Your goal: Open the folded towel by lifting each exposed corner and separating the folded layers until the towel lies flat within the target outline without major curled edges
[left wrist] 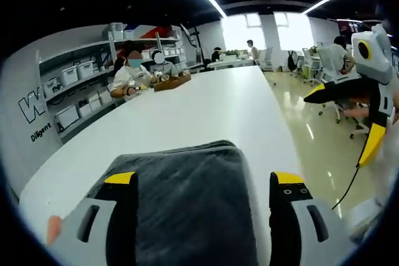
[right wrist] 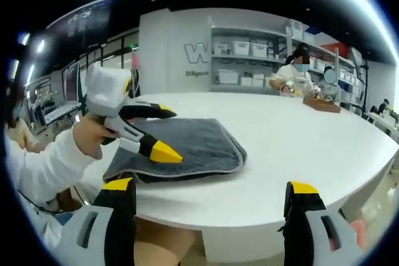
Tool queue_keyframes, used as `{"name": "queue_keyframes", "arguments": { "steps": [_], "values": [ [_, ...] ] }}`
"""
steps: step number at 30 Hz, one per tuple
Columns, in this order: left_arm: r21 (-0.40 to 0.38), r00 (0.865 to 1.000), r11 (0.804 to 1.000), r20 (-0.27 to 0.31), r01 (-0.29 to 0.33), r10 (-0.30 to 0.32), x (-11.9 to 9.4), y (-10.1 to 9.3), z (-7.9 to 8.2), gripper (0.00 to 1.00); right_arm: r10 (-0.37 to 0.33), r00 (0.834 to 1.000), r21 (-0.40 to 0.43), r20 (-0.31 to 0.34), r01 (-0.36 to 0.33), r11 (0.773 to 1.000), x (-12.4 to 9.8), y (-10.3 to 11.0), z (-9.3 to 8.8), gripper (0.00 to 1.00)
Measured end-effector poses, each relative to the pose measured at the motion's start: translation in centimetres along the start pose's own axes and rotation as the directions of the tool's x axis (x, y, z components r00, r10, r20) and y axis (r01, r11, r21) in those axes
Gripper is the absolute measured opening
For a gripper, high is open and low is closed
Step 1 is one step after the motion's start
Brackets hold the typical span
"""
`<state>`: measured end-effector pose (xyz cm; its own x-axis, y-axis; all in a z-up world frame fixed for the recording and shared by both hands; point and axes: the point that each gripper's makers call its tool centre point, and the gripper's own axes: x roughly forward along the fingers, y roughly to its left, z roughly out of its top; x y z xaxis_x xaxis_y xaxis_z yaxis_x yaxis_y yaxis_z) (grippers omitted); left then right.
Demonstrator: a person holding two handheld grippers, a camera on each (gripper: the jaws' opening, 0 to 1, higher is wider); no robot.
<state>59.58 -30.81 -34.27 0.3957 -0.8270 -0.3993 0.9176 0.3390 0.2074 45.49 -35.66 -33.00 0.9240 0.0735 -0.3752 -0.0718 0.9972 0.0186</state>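
Each tool is built with grey jaw bodies, slotted near the base, faced in black and capped with yellow tips. On the right tool (right wrist: 209,200) small screws are seen at 5 o'clock. The left tool (right wrist: 163,130) is seen with a white box-shaped body, black fingers and yellow tips. A white sleeve (right wrist: 47,169) is worn at 9 o'clock.

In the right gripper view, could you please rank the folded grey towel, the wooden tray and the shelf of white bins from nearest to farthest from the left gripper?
1. Folded grey towel: directly beneath the left gripper, on the near table edge.
2. Wooden tray: across the white table, beside a seated person.
3. Shelf of white bins: against the back wall, beyond the table.
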Motion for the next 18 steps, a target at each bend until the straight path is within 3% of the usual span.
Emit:
{"name": "queue_keyframes", "arguments": {
  "steps": [8, 13, 18],
  "values": [
    [0.021, 1.0, 0.999, -0.006, 0.026, -0.025, 3.6, -1.9, 0.4, 0.78, 0.0, 1.0, 0.005, -0.022, 0.0, 1.0, 0.0, 0.1, -0.4, 0.99],
    [0.075, 0.998, 0.997, -0.059, 0.033, -0.029, 5.5, -3.3, -0.7, 0.74, 0.031, 0.999, 0.002, -0.014, -0.031, 1.0, 0.0, 0.9, -0.1, 0.99],
    [0.123, 0.994, 0.992, -0.112, 0.017, -0.003, 6.9, -3.4, -2.1, 0.66, 0.036, 0.999, 0.012, -0.013, -0.036, 0.999, 0.1, 0.8, -0.2, 0.99]
  ]
}}
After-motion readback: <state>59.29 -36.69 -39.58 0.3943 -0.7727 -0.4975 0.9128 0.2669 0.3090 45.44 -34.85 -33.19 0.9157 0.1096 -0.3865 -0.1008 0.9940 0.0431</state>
